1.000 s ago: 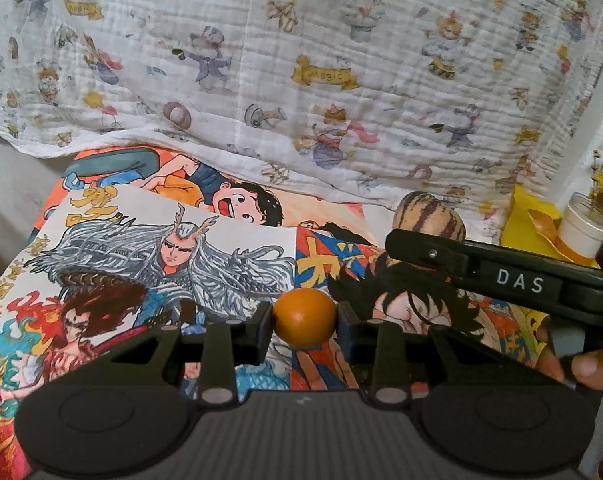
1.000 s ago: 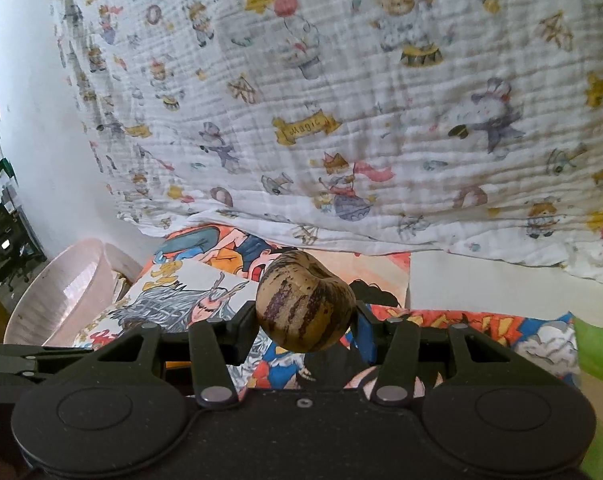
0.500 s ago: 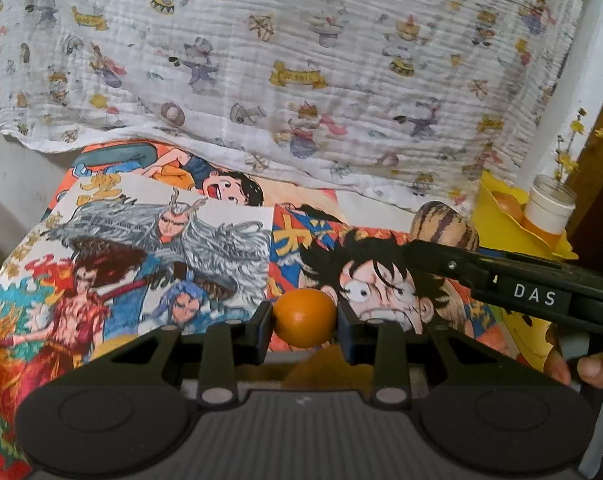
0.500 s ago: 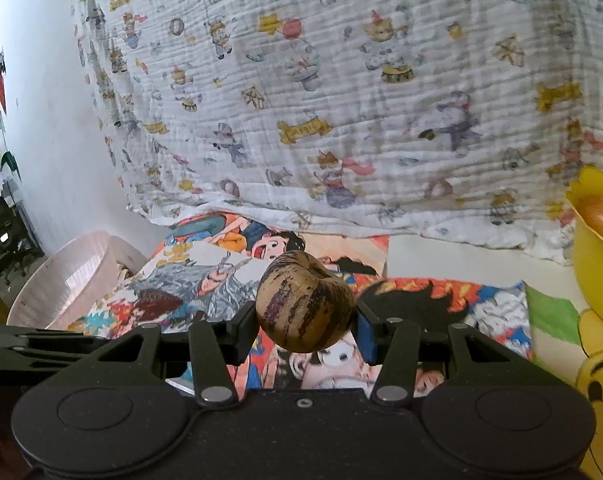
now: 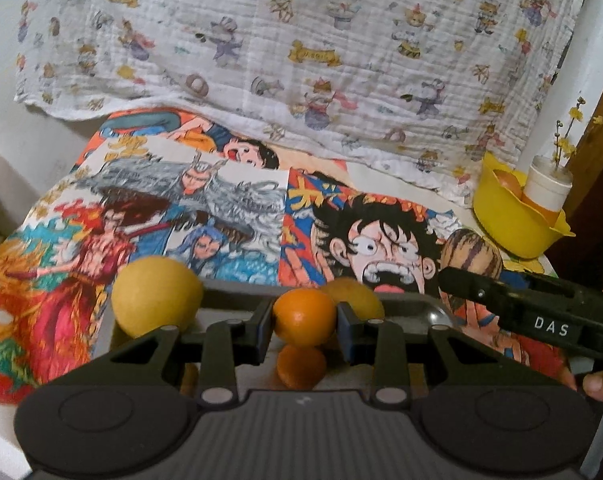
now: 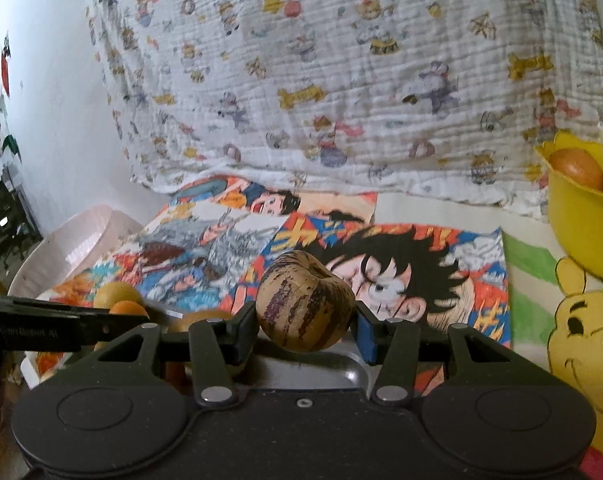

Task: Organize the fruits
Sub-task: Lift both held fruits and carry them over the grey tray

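Cartoon-print cloth (image 5: pixel 301 48) hangs at the far side, anime posters (image 5: pixel 205 216) cover the table, and I hold one fruit in each gripper.

My left gripper (image 5: pixel 304 320) is clenched on a small orange (image 5: pixel 304 317), held above a grey metal tray (image 5: pixel 417 306) at the near edge; a second orange (image 5: pixel 301 366) lies right under it in the tray, with a yellow lemon (image 5: pixel 155 296) to the left and another yellow fruit (image 5: pixel 355 294) just behind. My right gripper (image 6: pixel 306 322) grasps a tan, purple-striped fruit (image 6: pixel 306 306), to the right of the left one, over the tray's right end. Far right, a yellow bowl (image 5: pixel 513 224) holds more fruit, with a white cup (image 5: pixel 547 186) touching its rim. Far left, in the right wrist view, a pale pink basin (image 6: pixel 73 240) sits beside the posters.
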Demonstrator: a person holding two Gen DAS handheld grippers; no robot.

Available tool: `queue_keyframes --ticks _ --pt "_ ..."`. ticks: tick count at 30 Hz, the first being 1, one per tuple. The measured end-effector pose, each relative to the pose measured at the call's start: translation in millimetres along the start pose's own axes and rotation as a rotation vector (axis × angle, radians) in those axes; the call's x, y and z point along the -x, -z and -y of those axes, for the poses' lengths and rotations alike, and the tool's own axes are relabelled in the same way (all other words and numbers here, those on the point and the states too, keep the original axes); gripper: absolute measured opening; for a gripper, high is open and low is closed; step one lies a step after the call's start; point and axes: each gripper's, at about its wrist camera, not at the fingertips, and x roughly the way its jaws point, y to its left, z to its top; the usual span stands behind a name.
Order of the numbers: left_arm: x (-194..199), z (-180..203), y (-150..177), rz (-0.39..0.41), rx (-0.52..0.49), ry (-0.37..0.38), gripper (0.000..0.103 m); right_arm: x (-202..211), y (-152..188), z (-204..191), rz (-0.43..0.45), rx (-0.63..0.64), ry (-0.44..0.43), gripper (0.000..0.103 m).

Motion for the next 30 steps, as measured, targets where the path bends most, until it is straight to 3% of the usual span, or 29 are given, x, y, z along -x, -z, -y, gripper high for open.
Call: queue_keyframes --ticks 10,30 --pt "2 -9 18 -0.046 0.014 -0.030 0.037 -8 17 -8 -0.070 0.015 -0.030 0.052" --pt "-10 -21 25 -0.091 0.040 -0.077 0.038 -36 14 -6 -0.215 -0.003 -0.049 0.052"
